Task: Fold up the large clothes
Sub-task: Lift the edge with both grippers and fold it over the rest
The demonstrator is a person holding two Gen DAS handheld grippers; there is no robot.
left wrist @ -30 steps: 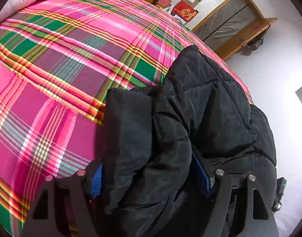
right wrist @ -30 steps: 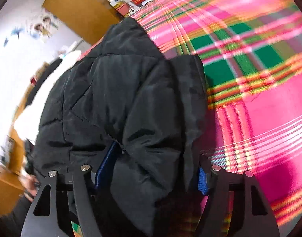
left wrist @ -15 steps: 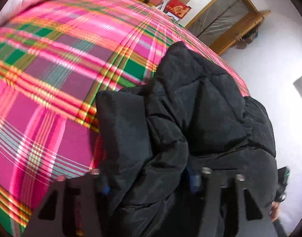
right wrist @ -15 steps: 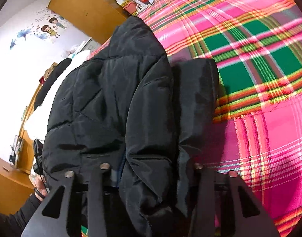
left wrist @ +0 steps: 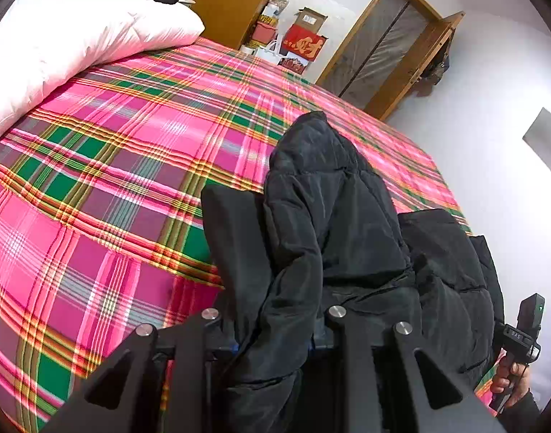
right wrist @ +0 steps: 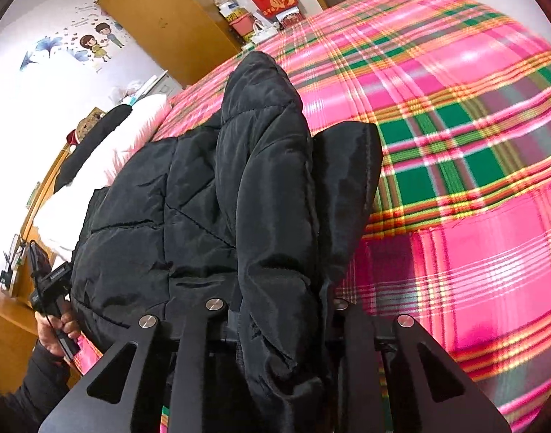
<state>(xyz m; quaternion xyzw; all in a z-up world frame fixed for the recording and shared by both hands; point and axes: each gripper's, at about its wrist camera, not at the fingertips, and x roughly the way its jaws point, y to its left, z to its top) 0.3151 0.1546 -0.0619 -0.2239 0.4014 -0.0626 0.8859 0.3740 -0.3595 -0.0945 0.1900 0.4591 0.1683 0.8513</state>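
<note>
Jacket (left wrist: 333,216): black, quilted, puffy; bunched near the bed's near edge, one end draped up into both tools.
Left tool (left wrist: 272,328): jaws just closed, clamped on a thick fold of jacket.
Right tool (right wrist: 279,321): jaws just closed, pinching a padded fold with the flat dark flap beside it.
Bed (left wrist: 113,180): pink-green plaid sheet, smooth and bare beyond the jacket.
Pillow (left wrist: 70,43): white, soft, at the bed's far corner from the jacket.
</note>
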